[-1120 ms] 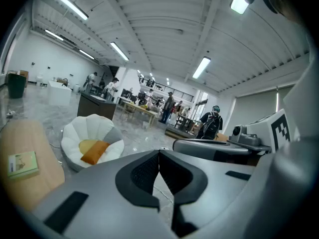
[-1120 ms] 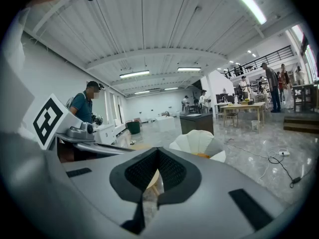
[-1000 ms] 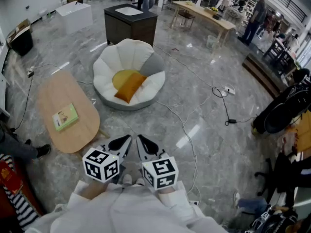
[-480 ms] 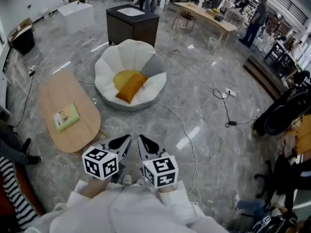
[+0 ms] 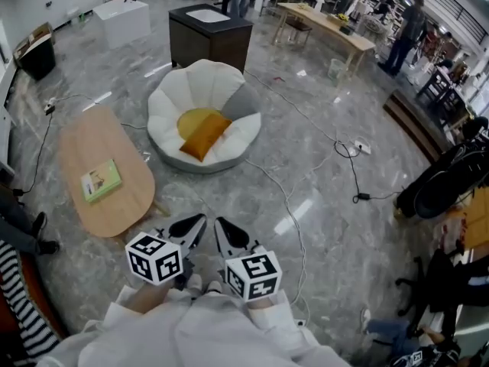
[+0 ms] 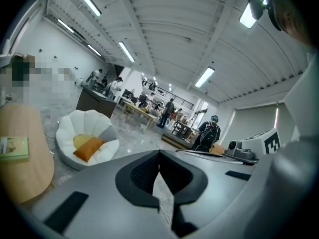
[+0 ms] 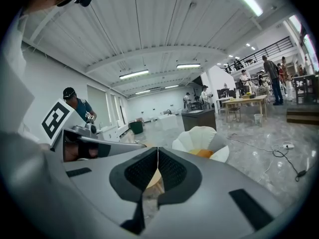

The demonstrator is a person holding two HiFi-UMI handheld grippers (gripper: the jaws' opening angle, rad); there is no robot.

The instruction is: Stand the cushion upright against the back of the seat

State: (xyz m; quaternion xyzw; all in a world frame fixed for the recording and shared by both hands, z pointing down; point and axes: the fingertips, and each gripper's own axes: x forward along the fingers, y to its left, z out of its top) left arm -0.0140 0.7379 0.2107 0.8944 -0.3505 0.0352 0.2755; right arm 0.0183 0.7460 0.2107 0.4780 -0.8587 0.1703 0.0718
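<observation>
- Left gripper [image 5: 197, 222] and right gripper [image 5: 220, 225] sat side by side close to the body, tipped slightly down toward the seat [image 5: 191, 86].
- Both jaws were shut, gripping nothing.

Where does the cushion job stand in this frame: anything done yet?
Done: nothing. The cushion lies flat in the seat, not propped against its back.
In hand: nothing. The left gripper and right gripper are both shut and empty, held close to the person, with open floor between them and the seat.
Left: walk up, grasp the cushion and stand it upright against the seat's back.
</observation>
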